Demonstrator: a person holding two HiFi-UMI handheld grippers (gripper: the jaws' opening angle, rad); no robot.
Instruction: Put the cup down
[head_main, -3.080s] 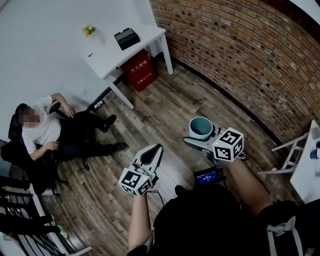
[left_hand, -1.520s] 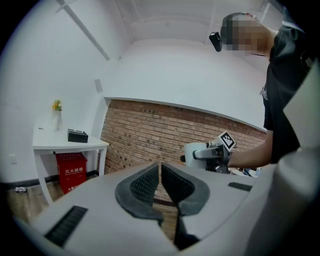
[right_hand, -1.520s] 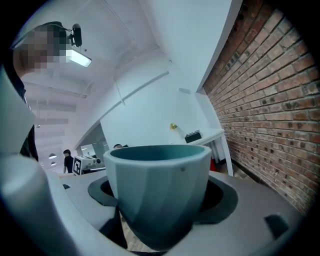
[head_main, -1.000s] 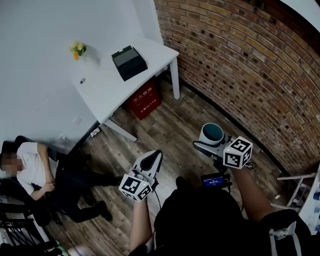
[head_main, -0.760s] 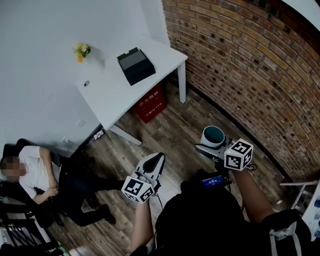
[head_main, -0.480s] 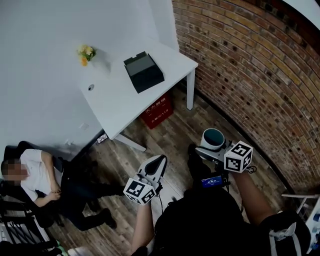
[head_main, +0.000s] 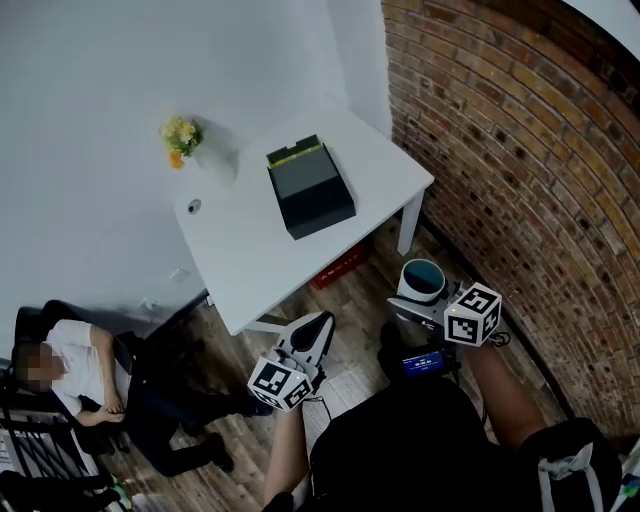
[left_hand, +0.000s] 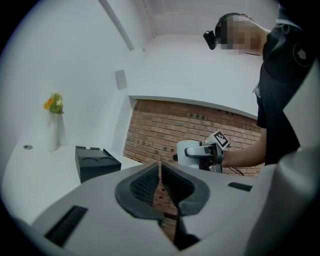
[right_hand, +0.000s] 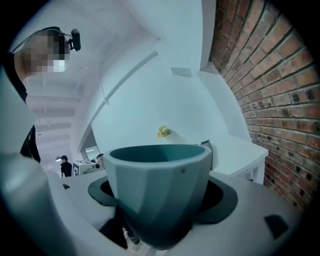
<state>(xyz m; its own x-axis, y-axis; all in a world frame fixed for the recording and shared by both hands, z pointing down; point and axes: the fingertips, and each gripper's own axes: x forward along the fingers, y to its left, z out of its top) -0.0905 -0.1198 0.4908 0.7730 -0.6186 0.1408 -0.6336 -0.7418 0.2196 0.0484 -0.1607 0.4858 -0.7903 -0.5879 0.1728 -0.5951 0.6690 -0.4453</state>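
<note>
A pale cup with a teal inside sits upright between the jaws of my right gripper, which is shut on it. The cup fills the right gripper view, and it also shows in the left gripper view as a light cup held in front of the brick wall. I hold it in the air over the wooden floor, just off the near right corner of the white table. My left gripper is shut with nothing in it, lower and to the left; its jaws meet in the left gripper view.
On the table stand a black box, a small vase of yellow flowers and a small round object. A red box sits under the table. The brick wall runs along the right. A person sits at lower left.
The table has come closer in the head view, sliding down and right toward the grippers. Both grippers keep their places in the view, the cup still held.
</note>
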